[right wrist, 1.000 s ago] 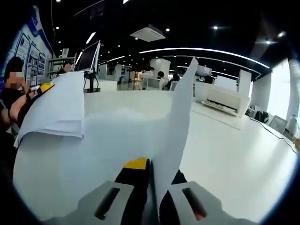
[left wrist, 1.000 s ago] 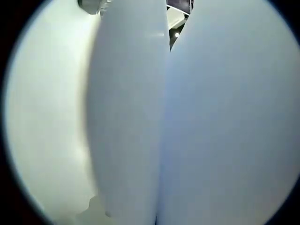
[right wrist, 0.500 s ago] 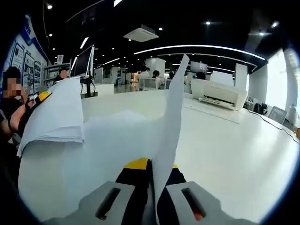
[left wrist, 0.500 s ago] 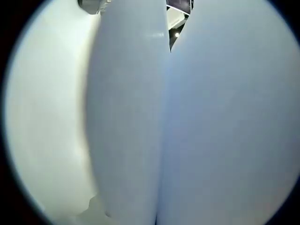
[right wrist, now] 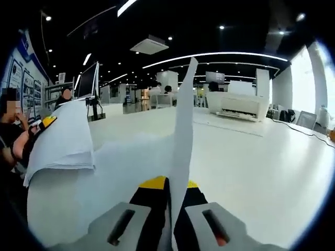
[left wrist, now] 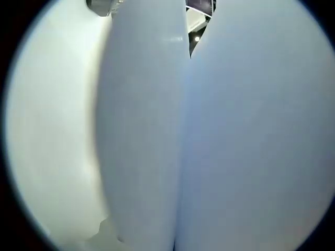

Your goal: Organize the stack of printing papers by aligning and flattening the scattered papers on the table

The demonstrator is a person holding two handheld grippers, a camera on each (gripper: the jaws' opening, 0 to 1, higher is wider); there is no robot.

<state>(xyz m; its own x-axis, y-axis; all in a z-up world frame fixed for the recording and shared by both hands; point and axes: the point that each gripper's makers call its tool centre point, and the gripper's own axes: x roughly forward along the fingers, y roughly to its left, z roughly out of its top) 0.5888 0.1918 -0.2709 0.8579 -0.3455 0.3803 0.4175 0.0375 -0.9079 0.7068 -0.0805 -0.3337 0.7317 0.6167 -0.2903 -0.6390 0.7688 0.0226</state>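
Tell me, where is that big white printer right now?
In the right gripper view, the printer sits far back on the right of the white table, beyond the upright paper sheet pinched in the right tool.

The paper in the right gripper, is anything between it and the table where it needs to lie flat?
Nothing visible does. The right gripper is shut on the paper, which stands edge-up above the table. The white surface beside it looks bare; another lifted sheet hangs off to the side. The left gripper view is covered by paper.

papers [right wrist: 180, 151] upright between right tool [right wrist: 168, 209] jaws | table [right wrist: 261, 162] beneath | monitor [right wrist: 88, 79] far left
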